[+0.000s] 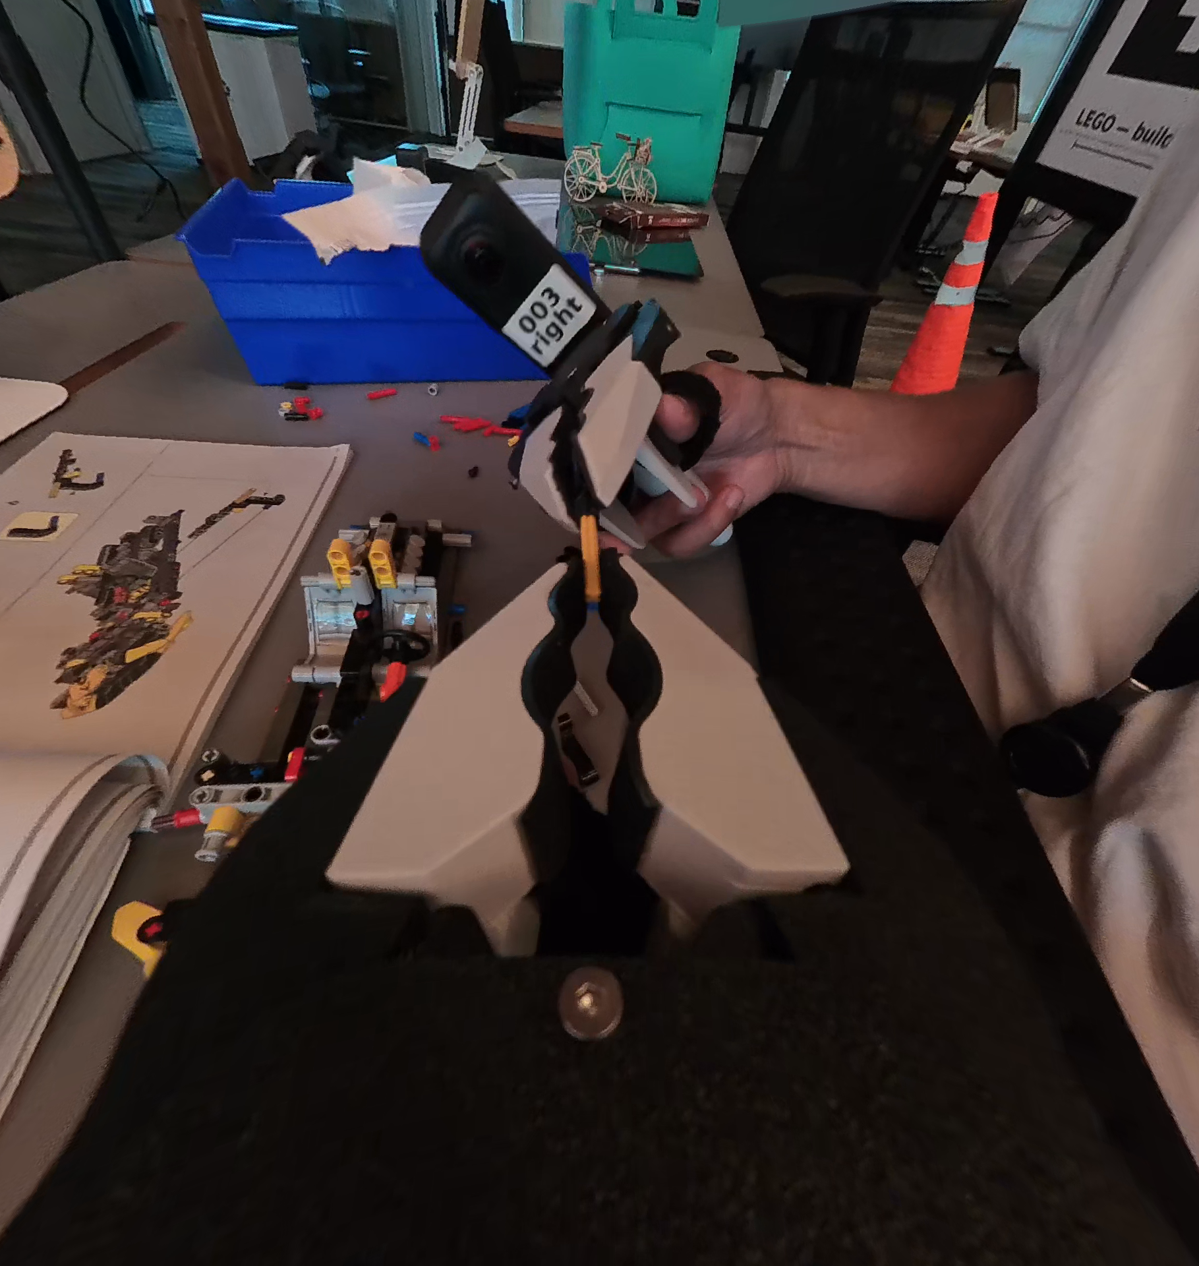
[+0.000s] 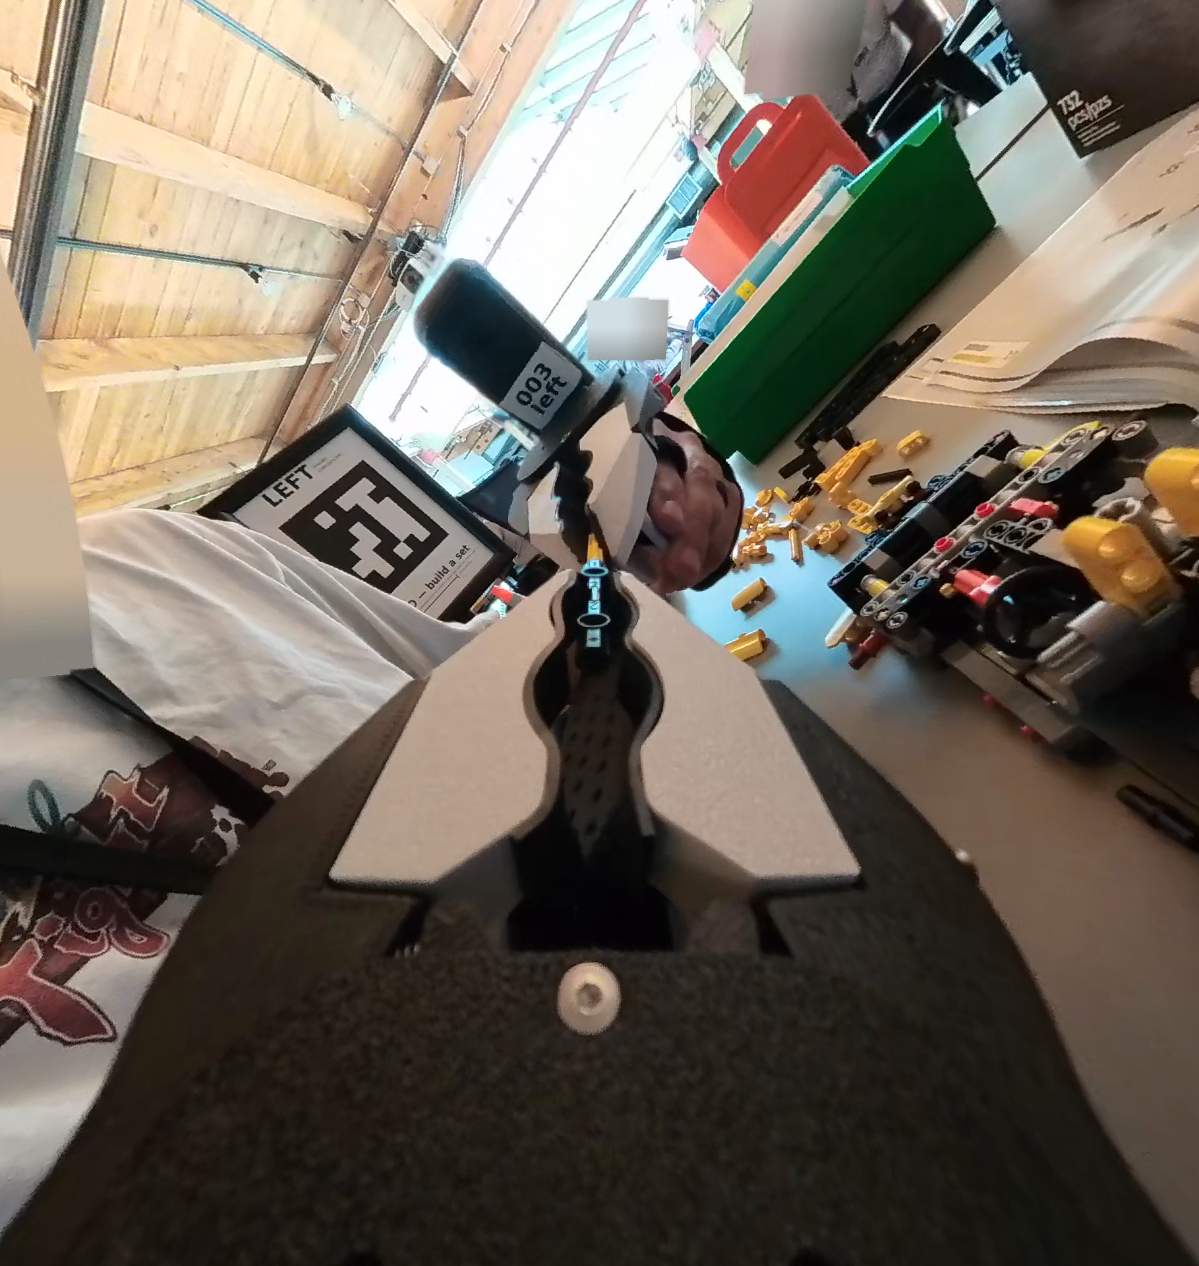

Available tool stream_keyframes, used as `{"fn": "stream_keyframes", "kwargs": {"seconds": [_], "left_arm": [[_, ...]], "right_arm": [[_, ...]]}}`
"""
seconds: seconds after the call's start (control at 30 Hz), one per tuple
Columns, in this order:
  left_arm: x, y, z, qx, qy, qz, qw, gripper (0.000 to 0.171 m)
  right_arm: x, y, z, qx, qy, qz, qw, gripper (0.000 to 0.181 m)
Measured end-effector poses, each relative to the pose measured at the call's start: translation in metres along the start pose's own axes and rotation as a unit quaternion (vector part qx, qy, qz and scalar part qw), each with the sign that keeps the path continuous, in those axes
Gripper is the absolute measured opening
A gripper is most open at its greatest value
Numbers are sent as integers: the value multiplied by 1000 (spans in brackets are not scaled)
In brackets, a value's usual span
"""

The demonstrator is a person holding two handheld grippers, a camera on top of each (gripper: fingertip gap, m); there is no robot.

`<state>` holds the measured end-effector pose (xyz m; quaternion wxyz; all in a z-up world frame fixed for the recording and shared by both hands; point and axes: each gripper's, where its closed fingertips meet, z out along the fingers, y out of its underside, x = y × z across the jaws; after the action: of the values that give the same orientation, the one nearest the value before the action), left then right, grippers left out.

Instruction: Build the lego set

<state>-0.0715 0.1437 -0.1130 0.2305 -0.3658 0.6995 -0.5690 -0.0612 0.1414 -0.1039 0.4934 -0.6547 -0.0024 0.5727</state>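
My left gripper [image 1: 591, 582] is shut on a thin yellow piece [image 1: 589, 555] with a blue bit at its base; the piece sticks out past the tips. My right gripper [image 2: 593, 589] is shut on a black holed beam [image 2: 593, 620] that runs back between its fingers. The two grippers meet tip to tip in the air above the table's near edge. The right gripper also shows in the left wrist view [image 1: 581, 515], and the left gripper [image 2: 586, 538] with the yellow piece [image 2: 591, 548] in the right wrist view. The partly built model [image 1: 377, 616] lies on the table.
An open instruction booklet [image 1: 137, 582] lies left of the model [image 2: 1028, 582]. A blue bin [image 1: 350, 315] stands behind, with loose red pins [image 1: 473, 425] before it. Loose yellow pieces [image 2: 822, 507] lie by a green bin [image 2: 843, 308]. A person in a white shirt [image 1: 1096, 514] stands close. My two grippers' fingertips are within a few centimetres of each other.
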Motion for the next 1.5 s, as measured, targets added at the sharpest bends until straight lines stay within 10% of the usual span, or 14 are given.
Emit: {"fn": "stream_keyframes", "kwargs": {"seconds": [0.37, 0.97, 1.5], "left_arm": [[-7, 5, 2, 4, 23, -108, 994, 2], [11, 33, 10, -81, 36, -25, 996, 2], [-5, 1, -10, 0, -6, -41, 999, 5]], "right_arm": [[8, -1, 0, -21, 69, -109, 991, 6], [14, 31, 14, -106, 77, -126, 983, 6], [6, 2, 3, -53, 133, -286, 947, 6]]}}
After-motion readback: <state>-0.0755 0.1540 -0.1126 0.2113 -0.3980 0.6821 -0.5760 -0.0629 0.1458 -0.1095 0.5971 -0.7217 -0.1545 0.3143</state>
